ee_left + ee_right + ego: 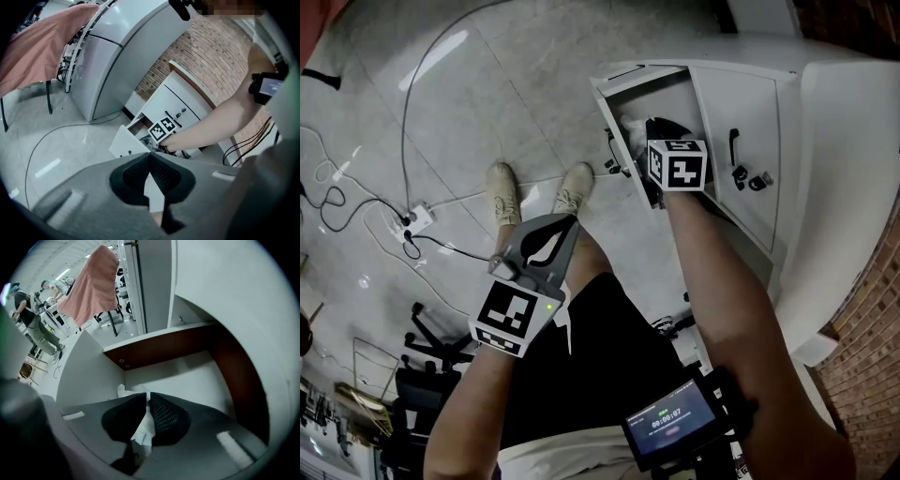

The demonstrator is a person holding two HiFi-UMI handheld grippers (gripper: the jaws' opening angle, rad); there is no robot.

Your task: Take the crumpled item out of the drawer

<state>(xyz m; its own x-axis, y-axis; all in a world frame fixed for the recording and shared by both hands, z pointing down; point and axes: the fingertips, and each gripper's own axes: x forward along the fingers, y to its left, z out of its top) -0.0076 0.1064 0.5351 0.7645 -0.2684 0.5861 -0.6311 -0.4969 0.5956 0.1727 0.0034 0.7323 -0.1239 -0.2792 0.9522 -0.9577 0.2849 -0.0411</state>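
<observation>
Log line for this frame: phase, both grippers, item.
phase: grasp inside drawer | right gripper: shut on paper | left gripper: shut, empty, away from drawer | paper: not yet out

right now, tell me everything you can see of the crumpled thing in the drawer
The crumpled item looks like thin white paper, creased, with ragged edges. It sits inside the open white drawer, pinched between the pads of the right hand-held gripper, with one corner poking out beyond the jaws. The head view mostly hides it.
</observation>
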